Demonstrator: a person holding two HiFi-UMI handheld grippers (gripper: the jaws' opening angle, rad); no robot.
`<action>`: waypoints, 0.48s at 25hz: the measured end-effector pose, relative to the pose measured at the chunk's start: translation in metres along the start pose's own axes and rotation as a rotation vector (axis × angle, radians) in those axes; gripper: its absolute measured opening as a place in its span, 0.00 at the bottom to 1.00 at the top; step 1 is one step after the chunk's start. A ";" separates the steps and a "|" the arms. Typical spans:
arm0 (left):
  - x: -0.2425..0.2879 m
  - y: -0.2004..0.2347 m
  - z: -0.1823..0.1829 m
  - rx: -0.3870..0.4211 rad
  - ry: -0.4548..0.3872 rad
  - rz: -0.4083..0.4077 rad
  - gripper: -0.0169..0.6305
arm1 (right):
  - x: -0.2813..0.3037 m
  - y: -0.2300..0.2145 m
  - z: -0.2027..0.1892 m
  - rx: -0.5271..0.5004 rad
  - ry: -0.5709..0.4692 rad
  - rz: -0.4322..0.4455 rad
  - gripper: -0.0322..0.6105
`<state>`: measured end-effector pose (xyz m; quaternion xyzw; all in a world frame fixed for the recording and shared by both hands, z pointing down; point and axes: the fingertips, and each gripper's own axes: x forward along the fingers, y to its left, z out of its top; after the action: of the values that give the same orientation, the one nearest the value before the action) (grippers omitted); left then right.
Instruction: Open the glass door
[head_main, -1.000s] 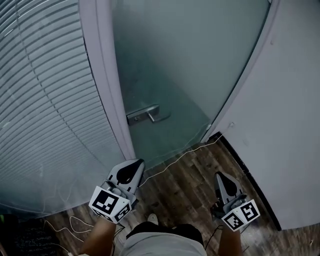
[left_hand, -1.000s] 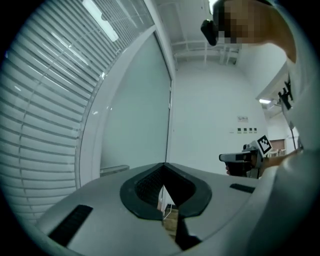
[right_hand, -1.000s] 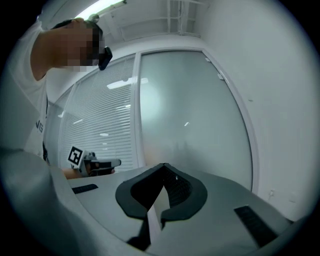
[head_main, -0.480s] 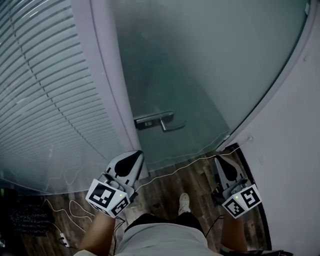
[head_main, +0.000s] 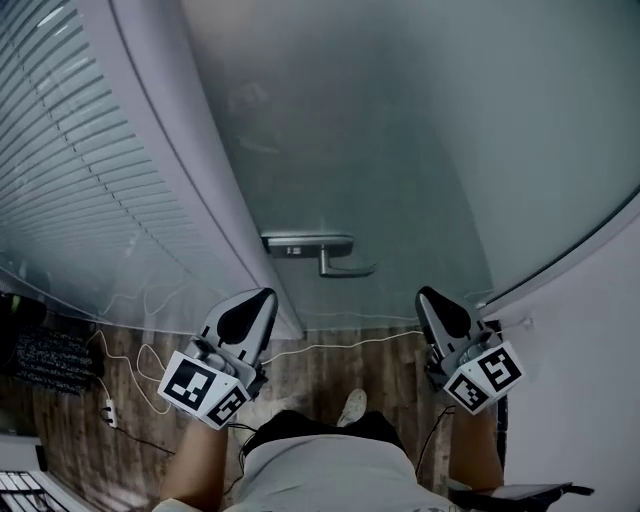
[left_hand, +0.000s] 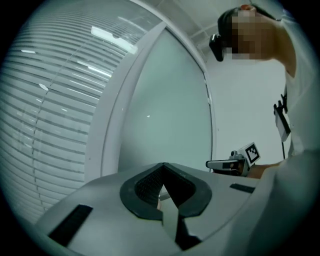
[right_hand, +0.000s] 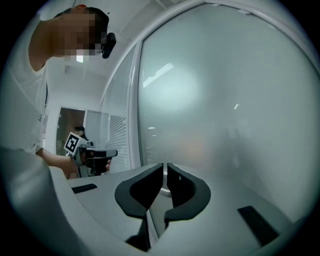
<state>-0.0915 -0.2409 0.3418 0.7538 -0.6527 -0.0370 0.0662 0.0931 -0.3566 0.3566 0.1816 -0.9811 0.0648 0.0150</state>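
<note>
The frosted glass door (head_main: 400, 150) fills the upper middle of the head view and stands closed in its pale frame (head_main: 190, 180). Its metal lever handle (head_main: 340, 266) juts from a plate (head_main: 305, 244) near the door's left edge. My left gripper (head_main: 265, 296) is shut and empty, just below and left of the handle, apart from it. My right gripper (head_main: 424, 295) is shut on nothing, below and right of the handle. In the left gripper view the jaws (left_hand: 162, 166) meet before the door glass (left_hand: 165, 110). The right gripper (right_hand: 165, 167) points at the door glass (right_hand: 225, 100).
A glass wall with blinds (head_main: 70, 180) runs along the left. A white wall (head_main: 600, 330) closes the right side. Thin cables (head_main: 330, 346) trail over the wood floor (head_main: 390, 360) at the door's foot. My shoe (head_main: 350, 405) shows between the arms.
The view has swung to face the door more squarely. Both grippers have moved closer to the door, and the handle now sits between them. Both stay shut.
</note>
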 end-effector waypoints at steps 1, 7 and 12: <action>0.000 0.001 -0.001 0.000 -0.001 0.022 0.03 | 0.004 -0.004 -0.003 0.003 0.009 0.025 0.07; 0.000 0.001 -0.008 -0.007 0.013 0.096 0.03 | 0.033 -0.012 -0.020 -0.045 0.110 0.168 0.19; 0.004 0.009 -0.010 -0.006 0.022 0.086 0.03 | 0.064 -0.012 -0.053 -0.228 0.313 0.212 0.35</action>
<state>-0.0988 -0.2452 0.3529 0.7253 -0.6835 -0.0278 0.0772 0.0377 -0.3830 0.4144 0.0623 -0.9814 -0.0177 0.1806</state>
